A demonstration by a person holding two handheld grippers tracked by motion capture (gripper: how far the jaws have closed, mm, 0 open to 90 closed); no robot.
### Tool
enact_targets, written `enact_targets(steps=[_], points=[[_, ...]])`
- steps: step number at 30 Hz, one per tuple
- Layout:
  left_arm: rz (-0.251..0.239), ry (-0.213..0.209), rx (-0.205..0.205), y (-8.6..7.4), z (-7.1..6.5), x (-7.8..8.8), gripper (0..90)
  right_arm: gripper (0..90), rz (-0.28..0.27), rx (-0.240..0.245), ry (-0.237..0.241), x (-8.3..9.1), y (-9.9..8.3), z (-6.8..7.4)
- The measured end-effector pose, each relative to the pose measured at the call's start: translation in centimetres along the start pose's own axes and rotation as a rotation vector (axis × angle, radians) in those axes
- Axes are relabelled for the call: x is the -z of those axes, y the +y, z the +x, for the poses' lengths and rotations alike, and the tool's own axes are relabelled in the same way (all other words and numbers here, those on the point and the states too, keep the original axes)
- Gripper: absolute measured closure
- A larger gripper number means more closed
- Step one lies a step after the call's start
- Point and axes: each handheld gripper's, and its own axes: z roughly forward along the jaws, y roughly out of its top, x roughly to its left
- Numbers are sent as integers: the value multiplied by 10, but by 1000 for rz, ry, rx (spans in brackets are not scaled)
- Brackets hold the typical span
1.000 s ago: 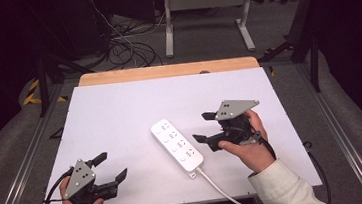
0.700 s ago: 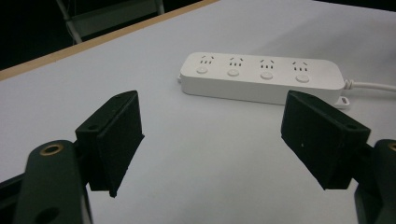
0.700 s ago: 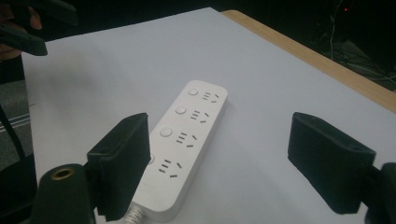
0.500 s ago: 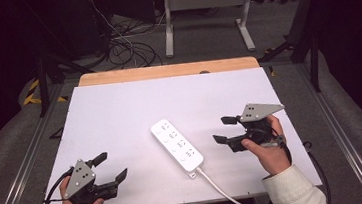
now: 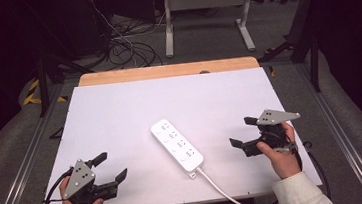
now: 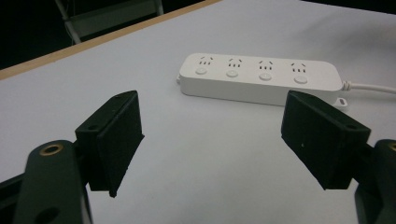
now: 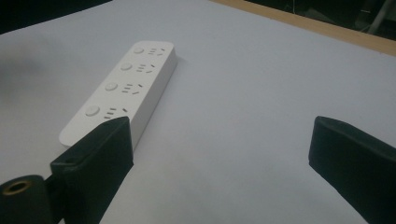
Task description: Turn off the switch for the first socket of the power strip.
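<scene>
**Two open grippers flank a power strip at mid-table**

At the near edge of the white table (image 5: 119,103), I hold my left gripper (image 5: 109,168) low by the left corner, jaws spread wide and gripping nothing. My right gripper (image 5: 244,132) hovers at the right side, jaws equally wide apart and empty. Between them, well apart from the left and nearer the right, the white power strip (image 5: 177,144) lies flat and diagonal, its four sockets facing up, its cord (image 5: 222,191) running off the near edge.

The risks, as I judge them: the strip is smooth and lies flat, so jaws closing on its rounded sides could slip and skid it across the board. The cord could tug the strip askew or catch on the table edge if I lift. Beyond the far wooden edge (image 5: 166,71), loose cables (image 5: 128,49) lie on the floor, out of my reach.
</scene>
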Motion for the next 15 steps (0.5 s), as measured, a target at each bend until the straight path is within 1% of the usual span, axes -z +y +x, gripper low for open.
enact_targets(steps=[1,2,4,7,10,11,15], points=[[0,-1,-1,0,0,0,208,70,3,-8,-11,1,-5,-4],[-1,-1,-1,0,0,0,208,70,3,-8,-11,1,-5,-4],[-2,-2,0,0,0,0,207,71,2,-12,-20,2,-11,-7],[-2,-2,-1,0,0,0,205,70,-4,-18,-12,1,-19,-11],[-2,-1,0,0,0,0,201,63,-5,-15,-17,1,-29,-14],[-2,-1,-1,0,0,0,201,63,-5,-15,-17,1,-29,-14],[-1,0,-6,0,0,0,198,62,6,-9,-20,0,-42,-17]])
